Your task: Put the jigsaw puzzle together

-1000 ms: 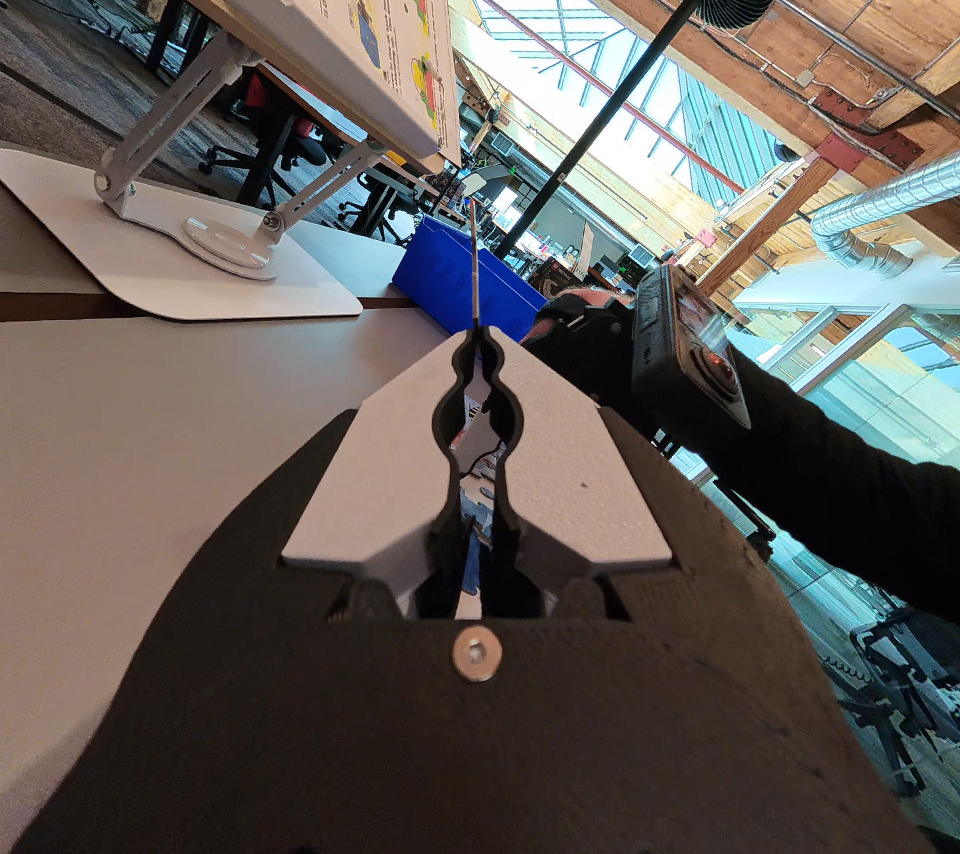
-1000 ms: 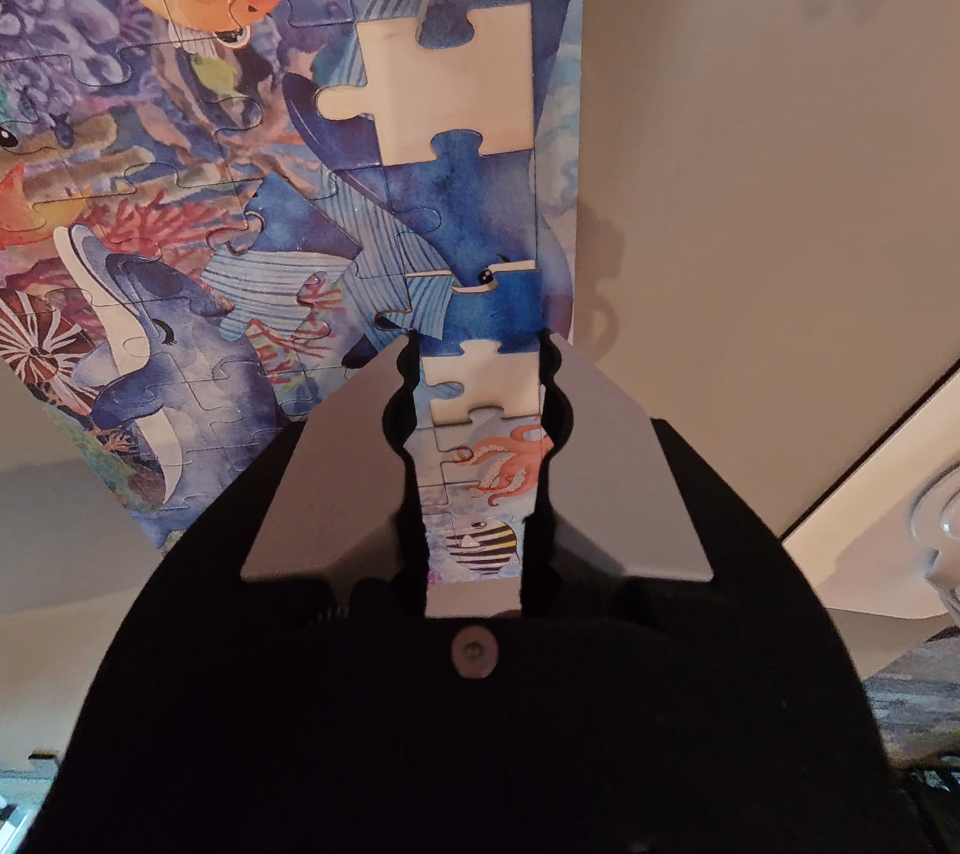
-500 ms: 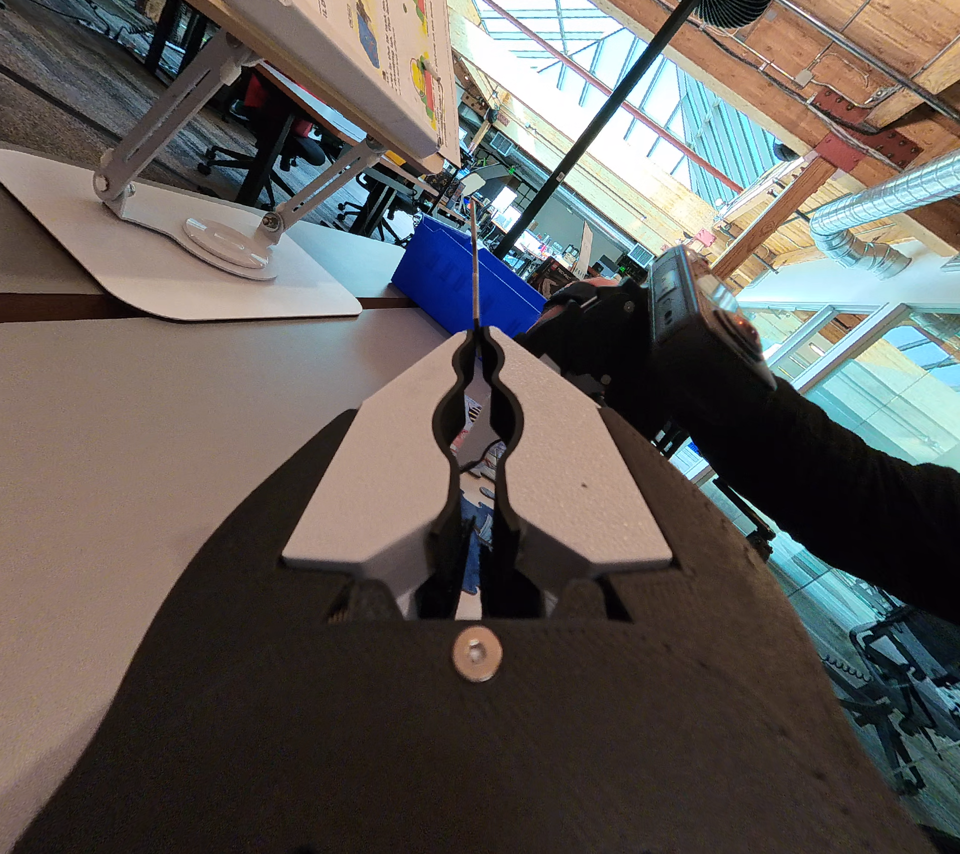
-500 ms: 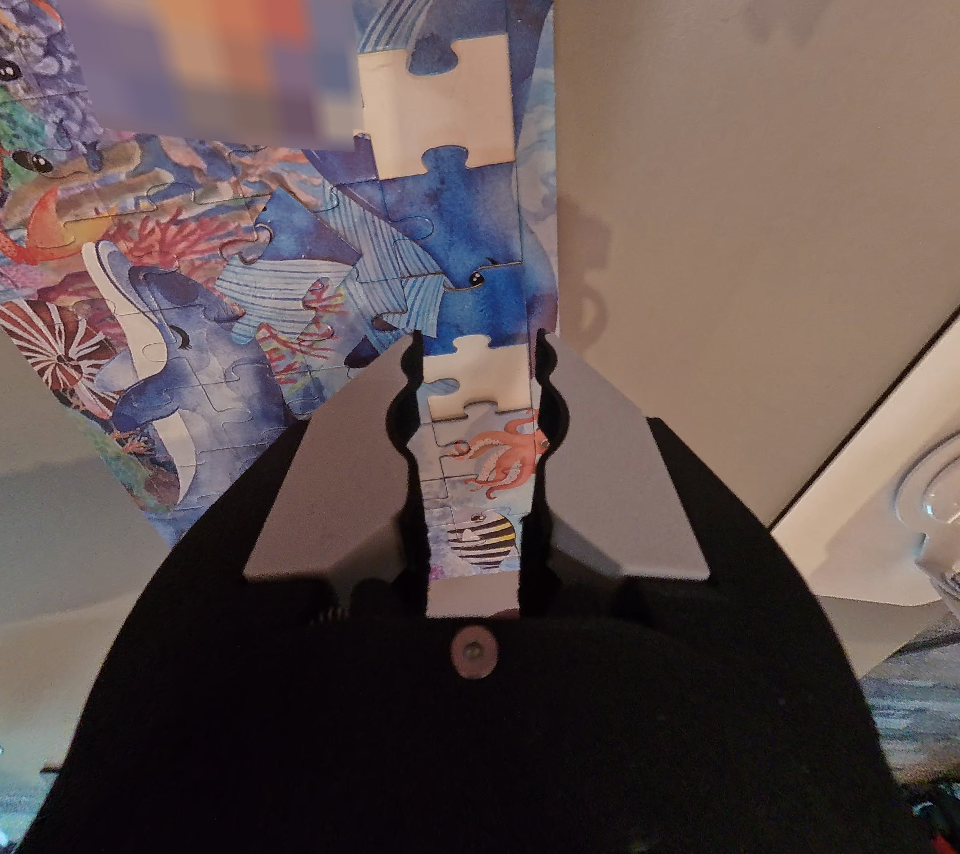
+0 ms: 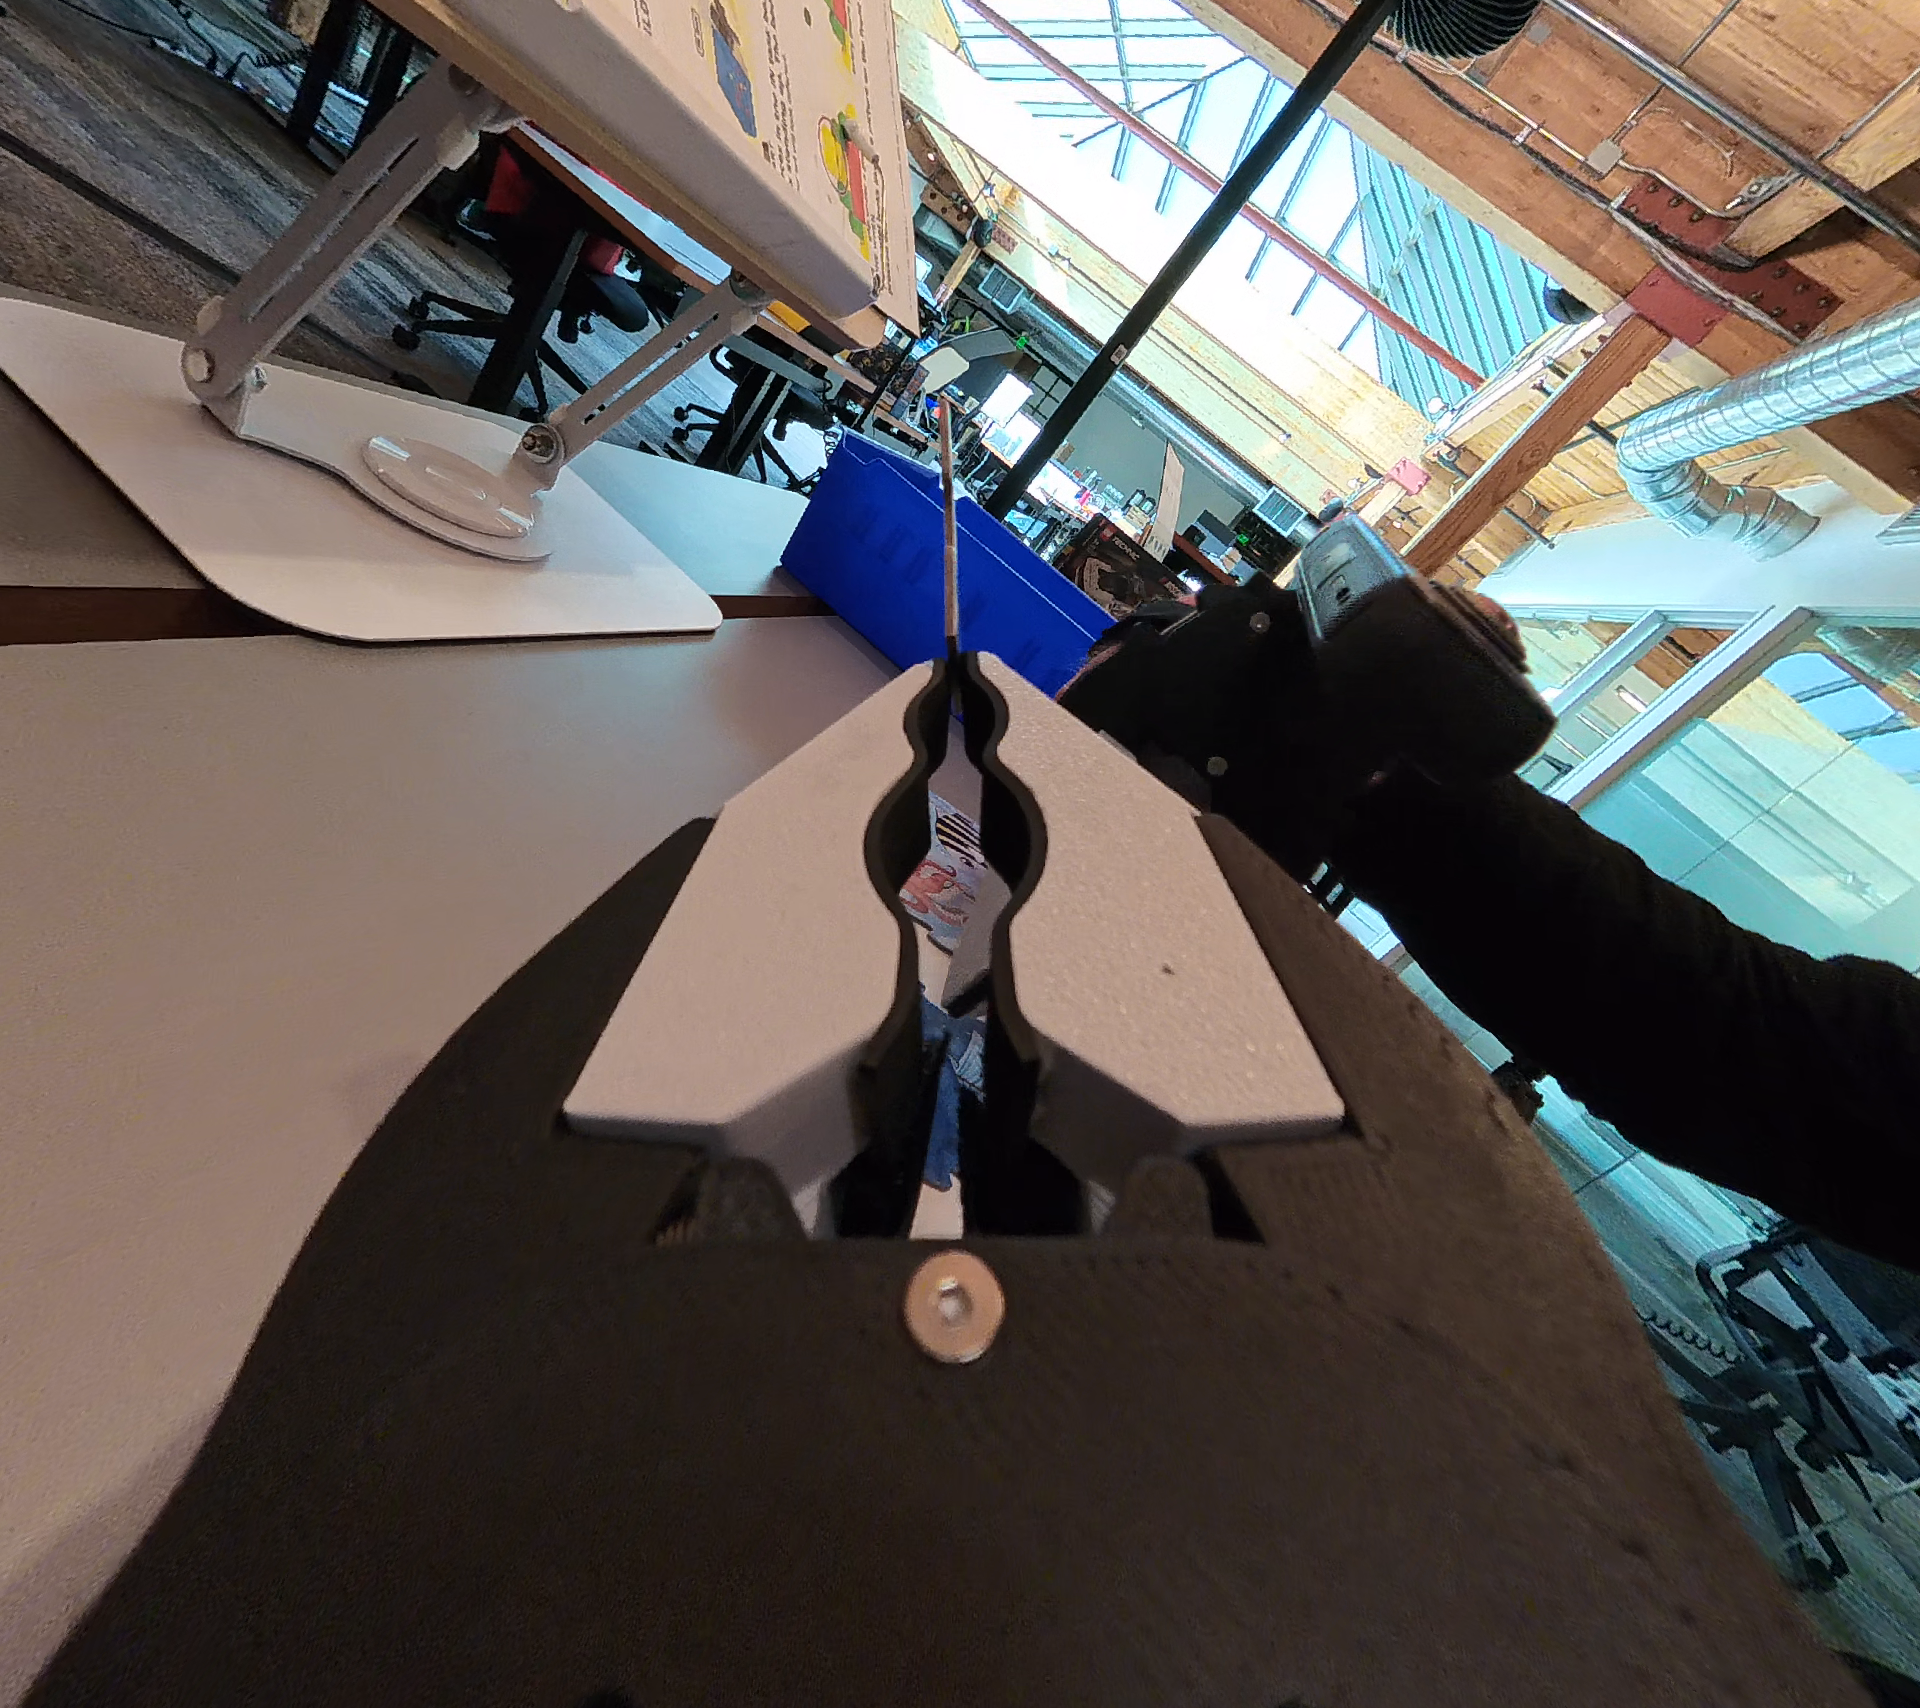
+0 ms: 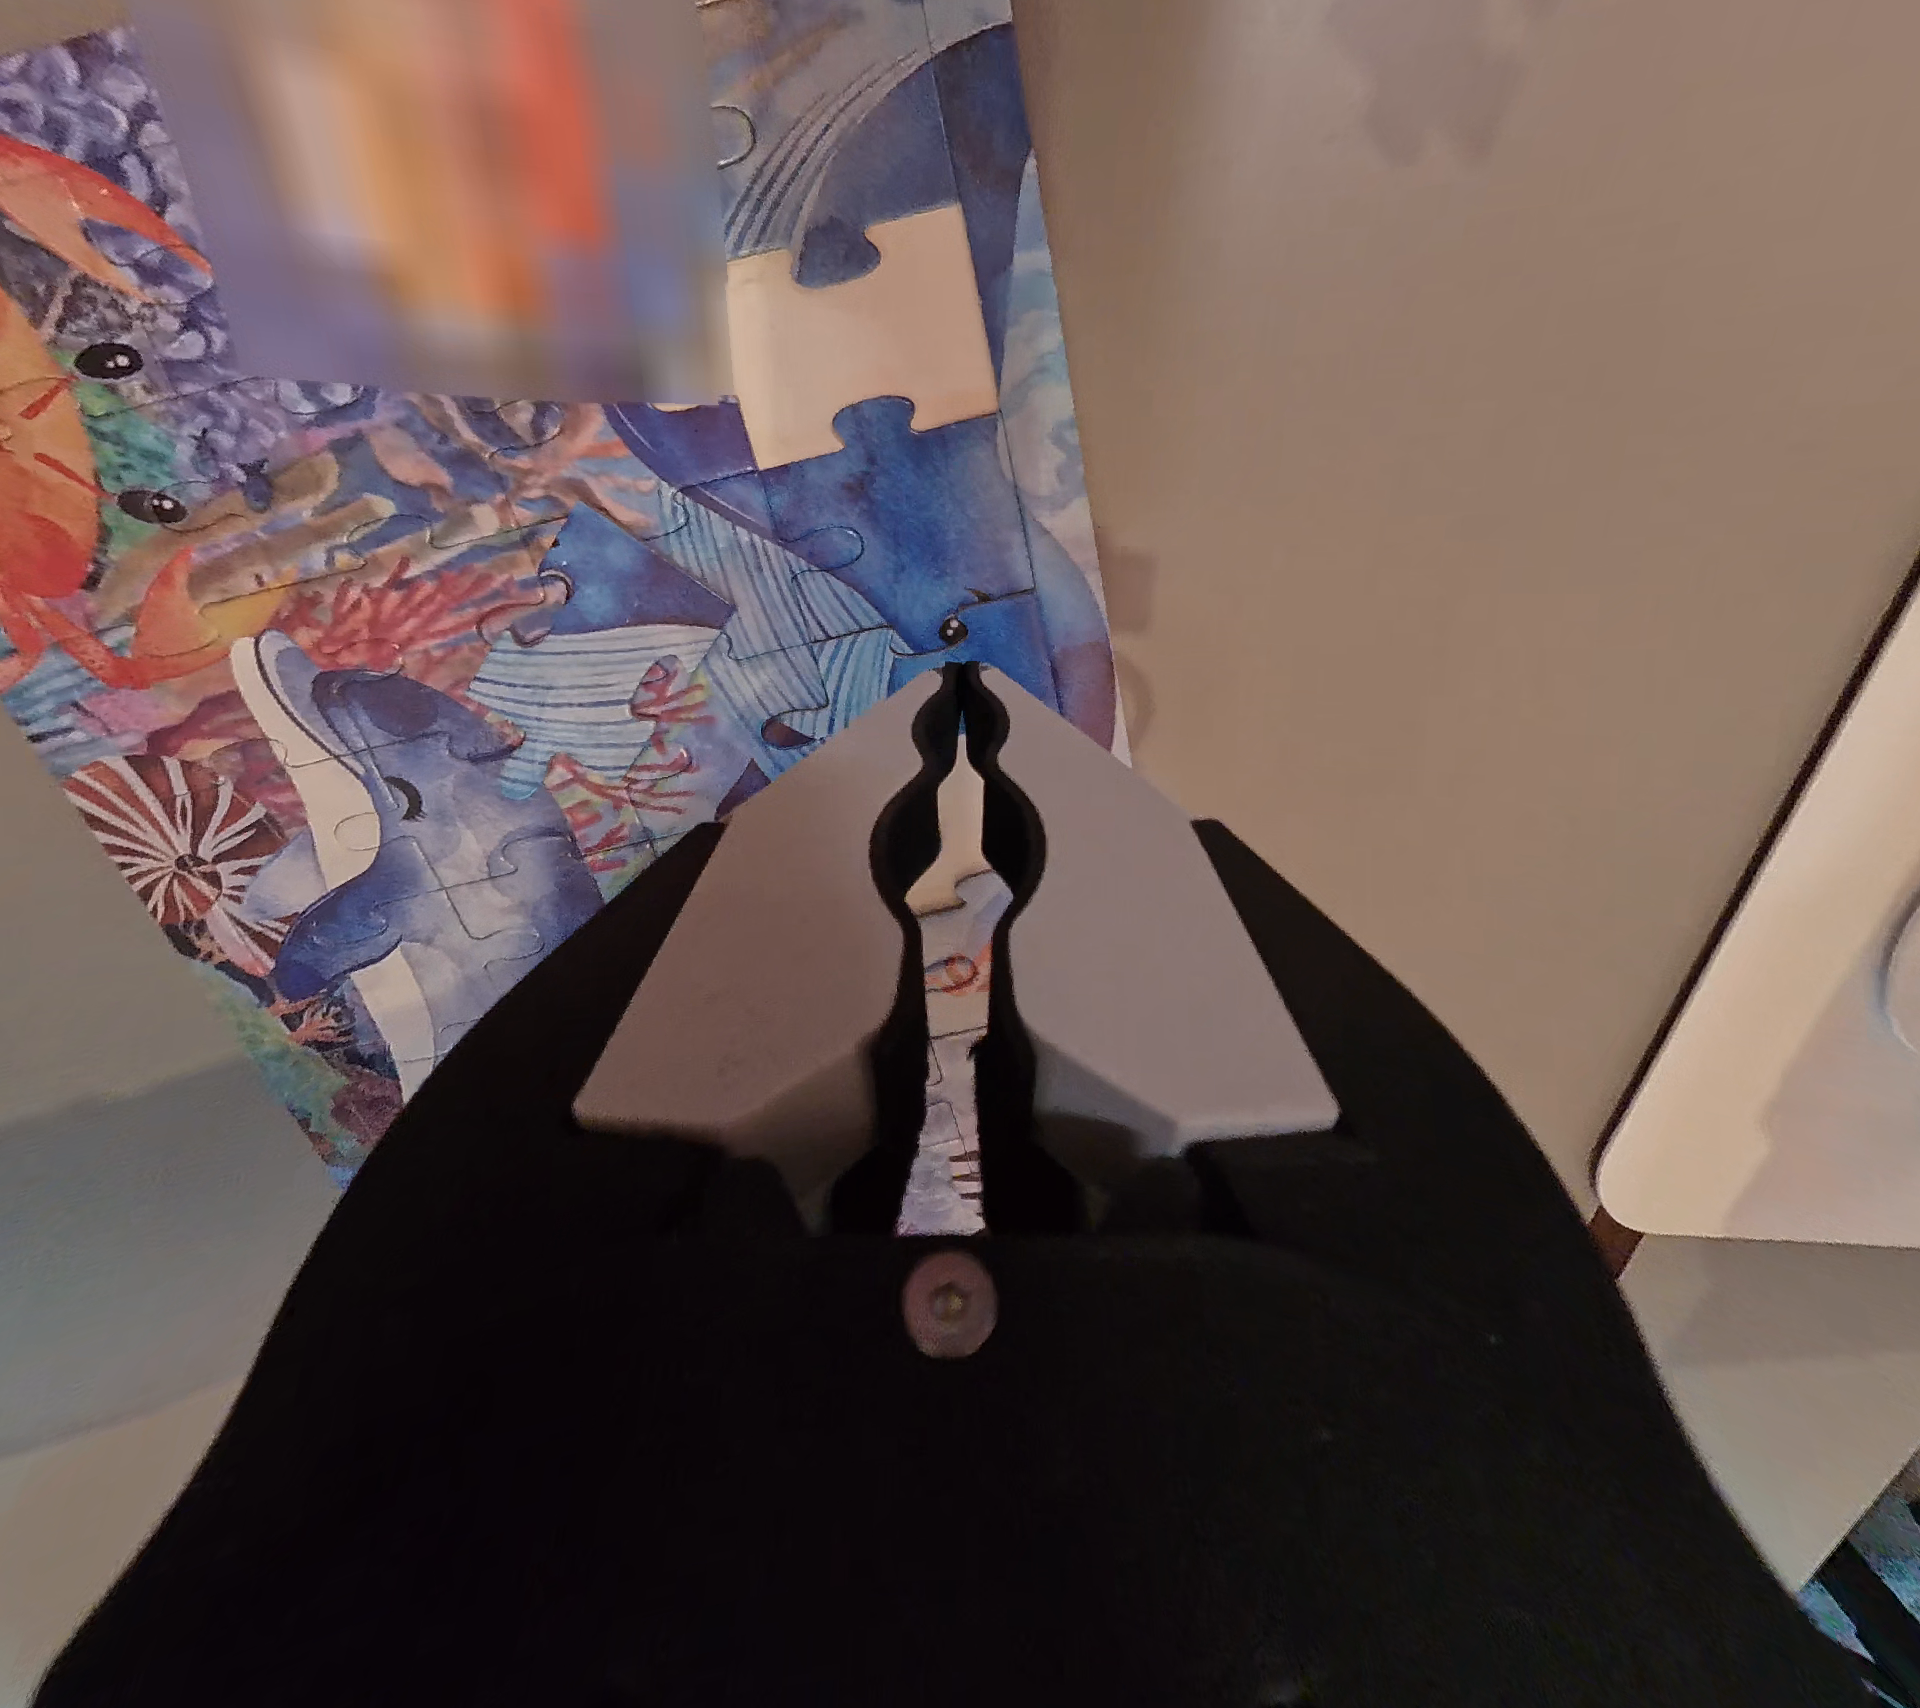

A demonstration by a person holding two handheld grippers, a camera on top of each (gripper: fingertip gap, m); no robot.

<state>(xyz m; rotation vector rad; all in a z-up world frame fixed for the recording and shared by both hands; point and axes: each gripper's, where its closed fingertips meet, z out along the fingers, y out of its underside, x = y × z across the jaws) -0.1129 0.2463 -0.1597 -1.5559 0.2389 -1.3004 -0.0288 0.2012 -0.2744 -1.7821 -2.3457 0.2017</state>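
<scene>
Left wrist view: left tongs point(image 5: 951, 671) are seen clamped at the tips on the edge of the puzzle board point(image 5: 948, 515), held edge-on and tilted up off the grey counter point(image 5: 364, 827). A white stand point(image 5: 343, 515) and a blue bin point(image 5: 935, 567) are seen at the far side.

Right wrist view: right tongs point(image 6: 956, 676) are closed together, empty, tips just over the jigsaw puzzle point(image 6: 582, 640) near the whale's eye. One bare slot point(image 6: 862, 349) is seen farther along the right edge; another is partly hidden behind the tongs.
</scene>
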